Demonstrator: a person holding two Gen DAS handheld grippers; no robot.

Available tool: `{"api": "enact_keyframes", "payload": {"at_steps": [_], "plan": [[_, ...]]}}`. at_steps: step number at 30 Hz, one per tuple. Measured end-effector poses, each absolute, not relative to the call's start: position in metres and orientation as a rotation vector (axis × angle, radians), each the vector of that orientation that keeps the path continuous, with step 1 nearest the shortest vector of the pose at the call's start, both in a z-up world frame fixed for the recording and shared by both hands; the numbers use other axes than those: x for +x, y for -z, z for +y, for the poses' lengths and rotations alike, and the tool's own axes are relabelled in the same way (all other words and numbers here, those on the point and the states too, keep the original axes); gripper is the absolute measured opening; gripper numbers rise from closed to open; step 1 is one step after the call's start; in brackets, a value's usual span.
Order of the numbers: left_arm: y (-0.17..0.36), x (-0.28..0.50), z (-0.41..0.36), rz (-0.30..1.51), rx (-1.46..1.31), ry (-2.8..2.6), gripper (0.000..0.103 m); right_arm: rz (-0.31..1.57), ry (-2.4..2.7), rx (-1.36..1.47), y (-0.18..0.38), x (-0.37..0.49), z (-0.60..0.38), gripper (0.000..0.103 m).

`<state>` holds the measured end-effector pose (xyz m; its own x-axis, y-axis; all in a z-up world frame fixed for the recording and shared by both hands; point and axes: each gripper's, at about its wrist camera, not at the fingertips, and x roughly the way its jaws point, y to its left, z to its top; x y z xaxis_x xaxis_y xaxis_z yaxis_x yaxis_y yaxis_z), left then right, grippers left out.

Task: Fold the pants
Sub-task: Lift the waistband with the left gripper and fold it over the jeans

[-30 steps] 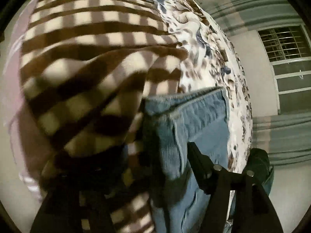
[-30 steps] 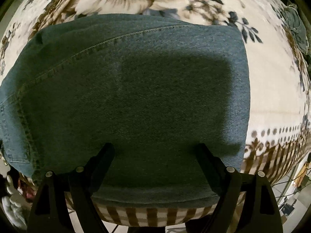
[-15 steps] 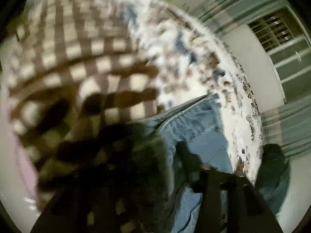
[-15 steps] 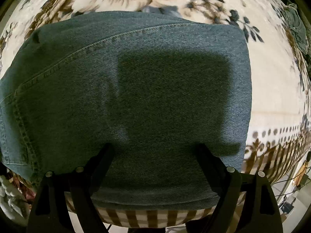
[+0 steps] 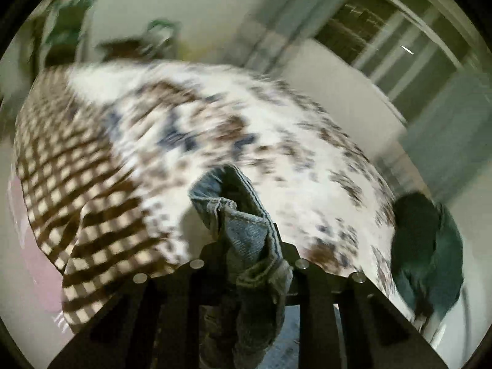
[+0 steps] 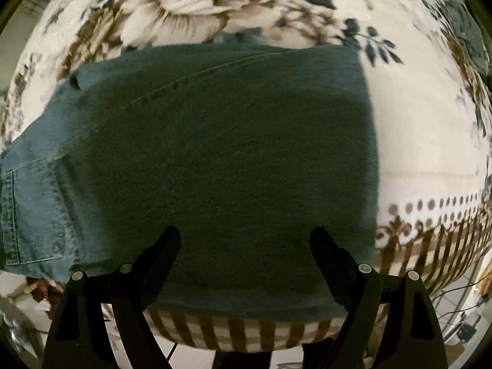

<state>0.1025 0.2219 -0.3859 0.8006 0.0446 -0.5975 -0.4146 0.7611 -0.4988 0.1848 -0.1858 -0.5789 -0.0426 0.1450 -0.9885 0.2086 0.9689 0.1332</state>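
Denim was clamped in the left gripper (image 5: 246, 246), a bunched edge of the pants (image 5: 243, 224) lifted above the blanket (image 5: 307, 153). Right gripper (image 6: 246, 240) stood wide over the flat, partly folded remainder. Judged: fold underway, unfinished.

Before me: bed (image 5: 307, 166) under floral blanket (image 6: 415, 123), barred window (image 5: 384, 30) beside grey curtains (image 5: 446, 129), pale wall (image 5: 190, 3).

left claw (image 5: 247, 246) clamps bunched jeans (image 5: 246, 224) above the floral bedspread (image 5: 276, 141).
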Motion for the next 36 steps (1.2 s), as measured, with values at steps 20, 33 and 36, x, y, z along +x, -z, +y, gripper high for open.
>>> {"api": "enact_keyframes", "payload": {"at_steps": [20,33,36], "plan": [[0.427,0.094,-0.195,1.031,-0.393,0.176,0.020,1.590,0.228,0.434,0.564,0.105,-0.494,0.088],[0.406,0.102,-0.215,1.182,-0.285,0.194,0.091,1.474,-0.056,0.710,0.545,0.075,-0.541,0.088],[0.380,0.099,-0.173,1.139,-0.290,0.131,0.091,1.460,-0.142,0.780,0.552,0.093,-0.503,0.093]]}}
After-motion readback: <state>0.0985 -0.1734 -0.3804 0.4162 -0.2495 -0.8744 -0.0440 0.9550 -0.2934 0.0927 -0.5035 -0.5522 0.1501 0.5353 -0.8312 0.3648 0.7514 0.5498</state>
